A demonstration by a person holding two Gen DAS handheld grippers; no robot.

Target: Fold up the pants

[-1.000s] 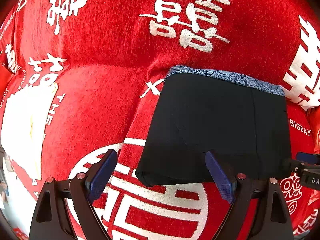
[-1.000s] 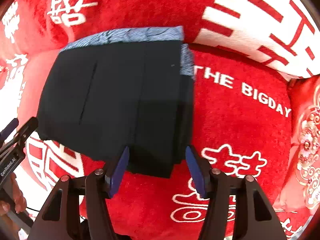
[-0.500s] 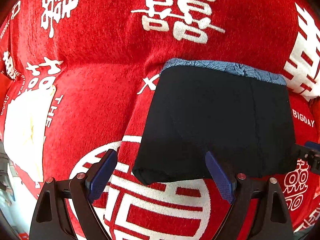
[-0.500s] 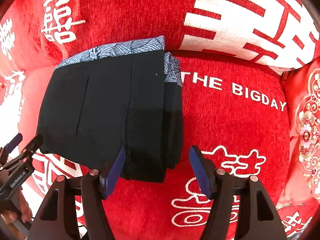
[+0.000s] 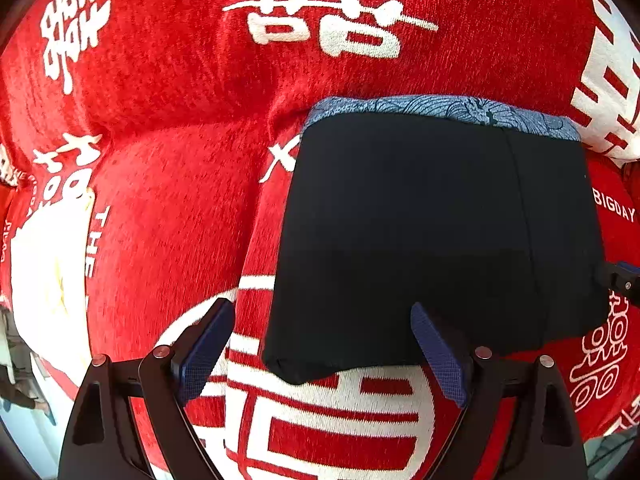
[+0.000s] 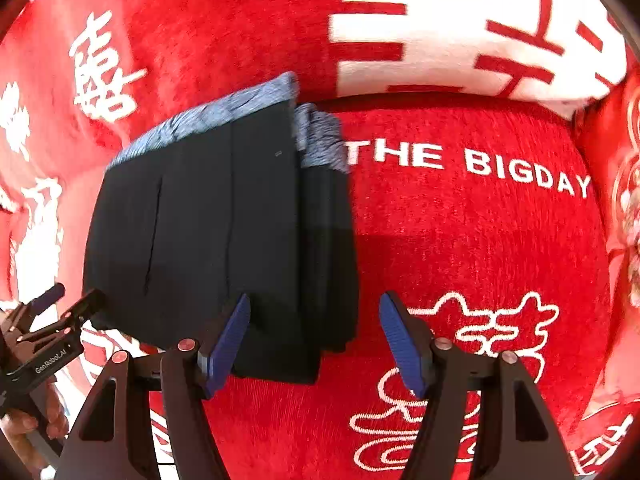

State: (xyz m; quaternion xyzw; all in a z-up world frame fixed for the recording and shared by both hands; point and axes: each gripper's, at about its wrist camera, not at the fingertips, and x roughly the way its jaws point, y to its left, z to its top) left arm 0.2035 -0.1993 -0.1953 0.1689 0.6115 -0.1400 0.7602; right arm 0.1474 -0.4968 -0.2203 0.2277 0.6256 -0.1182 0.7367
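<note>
Because the black pants (image 5: 436, 232) already lie folded into a compact stack on the red blanket (image 5: 168, 184), both the left gripper (image 5: 320, 352) and the right gripper (image 6: 314, 344) hover over its near edge with fingers apart, the right's having just been opening, gripping nothing.

Red blanket (image 6: 460, 240): "THE BIGDAY", white. Left gripper (image 6: 60, 308) body: "GenRobot.AI".

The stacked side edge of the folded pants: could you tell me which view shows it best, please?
The right wrist view: the pants show their layered edge and patterned blue lining beside "THE BIGDAY". The left wrist view shows mainly the flat black top, with only a blue strip along the far edge.
</note>
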